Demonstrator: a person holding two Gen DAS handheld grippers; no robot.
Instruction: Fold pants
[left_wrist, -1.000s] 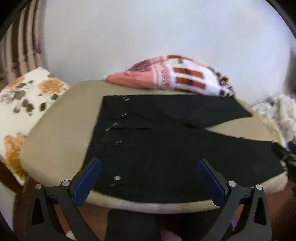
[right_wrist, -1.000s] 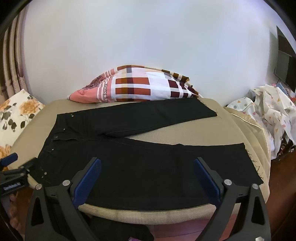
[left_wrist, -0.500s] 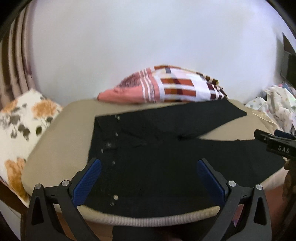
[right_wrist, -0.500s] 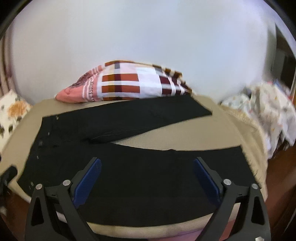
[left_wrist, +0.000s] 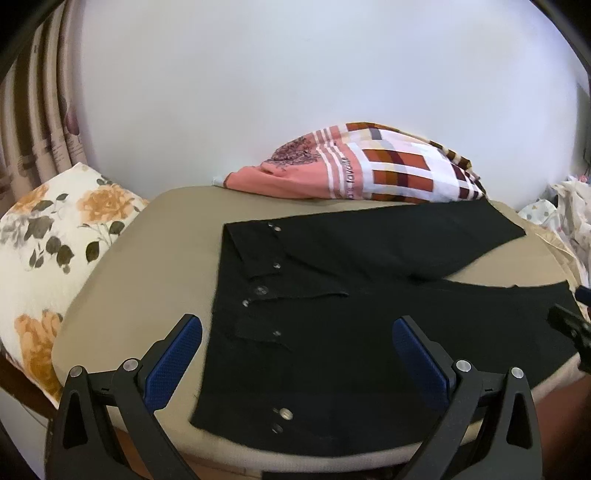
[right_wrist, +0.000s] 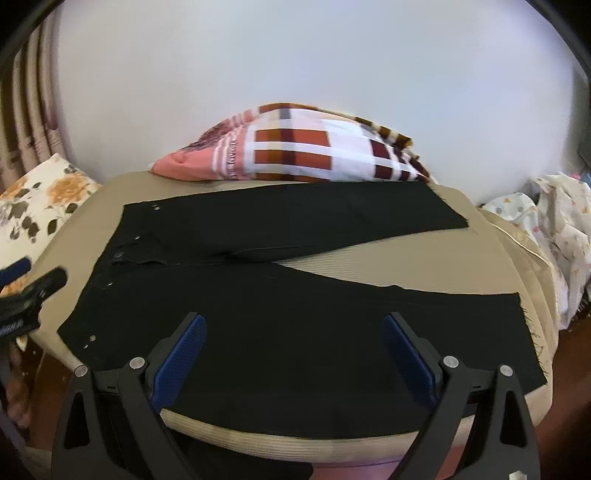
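- Right now your left gripper (left_wrist: 297, 341) gapes wide, gripping nothing, above the pants (left_wrist: 369, 314) waistband.
- Your right gripper (right_wrist: 293, 339) likewise, over the near leg.
- Pants lie flat on the cushion (left_wrist: 159, 258).

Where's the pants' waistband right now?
In both views, the black pants lie flat on the tan cushion, waistband at the left end, toward the floral pillow, legs running right.

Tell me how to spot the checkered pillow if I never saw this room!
Find the big tan cushion with the black pants spread flat on it. Behind the pants, against the white wall, lies the checkered pillow. It has orange and maroon squares and a pink end, unlike the flowered pillow at the left.
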